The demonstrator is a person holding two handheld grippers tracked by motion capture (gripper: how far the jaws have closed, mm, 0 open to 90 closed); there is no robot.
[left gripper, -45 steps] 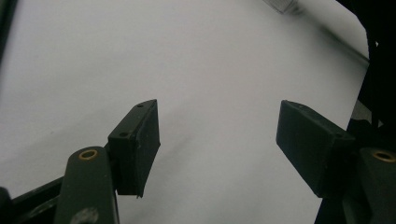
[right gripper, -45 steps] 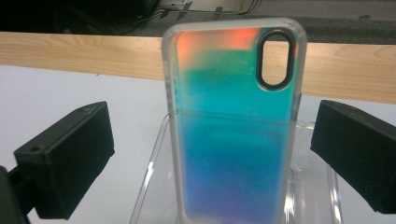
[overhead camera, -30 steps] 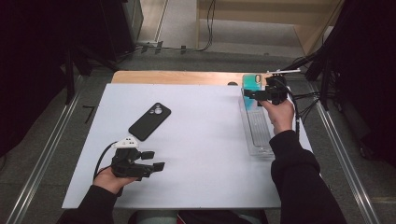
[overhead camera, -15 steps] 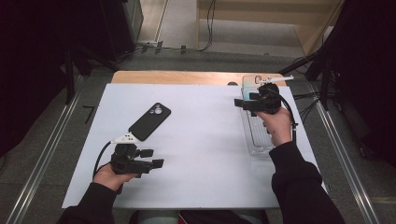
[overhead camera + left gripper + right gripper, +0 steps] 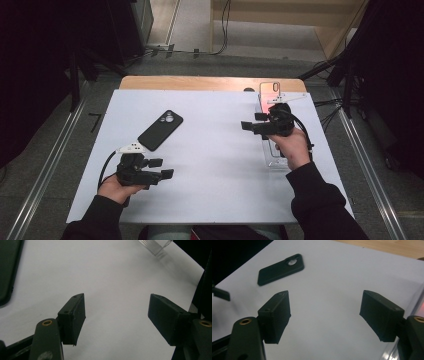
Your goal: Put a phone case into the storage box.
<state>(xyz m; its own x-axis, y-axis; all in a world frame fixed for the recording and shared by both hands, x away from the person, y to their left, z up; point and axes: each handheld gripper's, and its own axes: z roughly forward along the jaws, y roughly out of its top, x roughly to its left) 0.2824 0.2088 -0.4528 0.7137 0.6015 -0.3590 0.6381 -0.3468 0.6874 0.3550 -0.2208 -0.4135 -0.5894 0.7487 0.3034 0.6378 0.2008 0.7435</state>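
Observation:
A black phone case [image 5: 160, 130] lies camera-side up on the white table top [image 5: 210, 175], left of the middle. My left gripper [image 5: 165, 168] rests near the front left, jaws open on bare table, as its own view [image 5: 116, 302] shows; the case's edge [image 5: 7, 270] lies to its left. My right gripper [image 5: 251, 121] hovers right of the middle and points left toward the black case [image 5: 280, 268]. Its jaws [image 5: 325, 298] have just been closing a little, still open with nothing between them.
A clear plastic tray [image 5: 272, 150] lies along the table's right side under the right hand, with a shiny flat piece [image 5: 270, 92] at its far end. A wooden strip [image 5: 200, 83] runs along the back edge. Cables trail on the floor beyond.
The right hand has moved left, from over the clear tray's far end toward the middle of the table, with its jaws a little narrower. The left hand has stayed still.

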